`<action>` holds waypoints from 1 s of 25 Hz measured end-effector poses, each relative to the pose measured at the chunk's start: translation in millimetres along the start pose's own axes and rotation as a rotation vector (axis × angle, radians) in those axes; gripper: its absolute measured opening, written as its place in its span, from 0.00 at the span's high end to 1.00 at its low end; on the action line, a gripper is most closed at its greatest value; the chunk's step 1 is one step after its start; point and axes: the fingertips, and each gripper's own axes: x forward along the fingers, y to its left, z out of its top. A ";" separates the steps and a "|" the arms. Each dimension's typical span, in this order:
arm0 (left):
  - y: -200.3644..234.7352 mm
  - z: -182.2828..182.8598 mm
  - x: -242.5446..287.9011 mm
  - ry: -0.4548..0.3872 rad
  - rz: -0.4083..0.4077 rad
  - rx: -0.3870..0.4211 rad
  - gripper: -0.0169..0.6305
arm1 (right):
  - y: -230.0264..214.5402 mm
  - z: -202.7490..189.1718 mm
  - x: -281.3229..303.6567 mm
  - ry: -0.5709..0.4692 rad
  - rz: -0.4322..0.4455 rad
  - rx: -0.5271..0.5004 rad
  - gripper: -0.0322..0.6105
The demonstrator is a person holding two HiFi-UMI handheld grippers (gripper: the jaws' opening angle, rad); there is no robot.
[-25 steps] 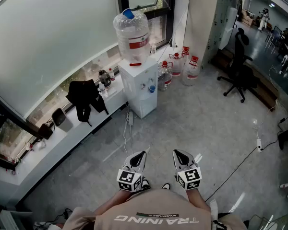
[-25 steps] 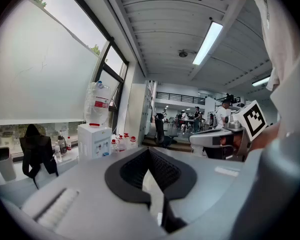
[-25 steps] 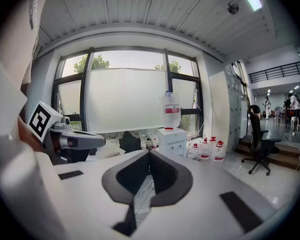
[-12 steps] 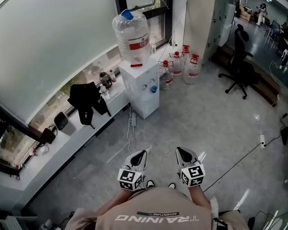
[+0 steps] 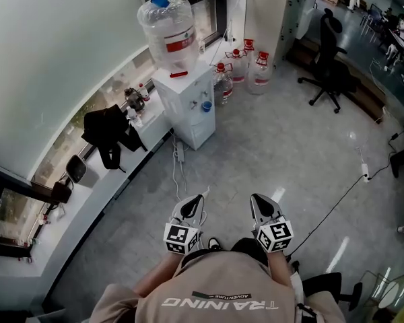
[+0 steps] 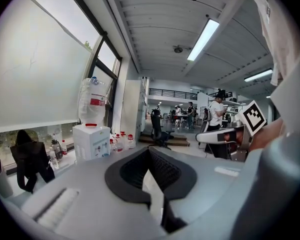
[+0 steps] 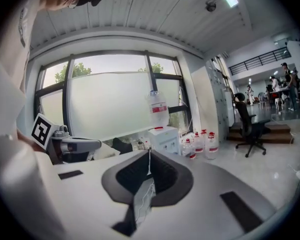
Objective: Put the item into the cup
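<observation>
Standing on a grey floor [image 5: 276,147], a person [image 5: 215,295] holds both tongs close in front of the body, side by side and a little apart, tips pointing to the far side of the room. The left gripper [image 5: 200,198] has its jaws together: in the left gripper view [image 6: 149,150] the black pads meet at the tips and nothing sits between them. The right gripper [image 5: 254,198] is the same, with its jaws closed on nothing in the right gripper view [image 7: 149,152] and only floor showing through the slit nearer the base. Each gripper view catches the other gripper off to its side. Well beyond the tongs, far and slightly left, a white water dispenser [image 5: 188,110] stands against the window wall with a large bottle [image 5: 167,25] upside down on top. On the dispenser's front, by the taps, is what looks like a small blue cup [image 5: 207,105], too small to make out clearly; it is well apart from both grippers. Which thing is the item to go in it cannot be told. Spare bottles [image 5: 239,69] with red caps stand on the floor just right of the dispenser. A black bag [image 5: 108,130] lies on the window ledge [image 5: 74,207] to the left, and an office chair [image 5: 326,66] stands far right. A dark cable [image 5: 337,204] crosses the floor right of the right gripper.
</observation>
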 end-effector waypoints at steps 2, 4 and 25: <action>6.8 -6.0 2.9 0.011 0.002 -0.016 0.96 | -4.9 -7.3 -2.6 0.022 -0.018 0.025 0.93; 12.4 -10.4 5.9 0.016 0.012 -0.027 0.96 | -10.7 -12.1 -2.1 0.049 -0.026 0.013 0.93; 97.6 39.3 191.2 0.026 0.233 -0.107 0.96 | -172.4 51.1 179.3 0.063 0.178 -0.095 0.93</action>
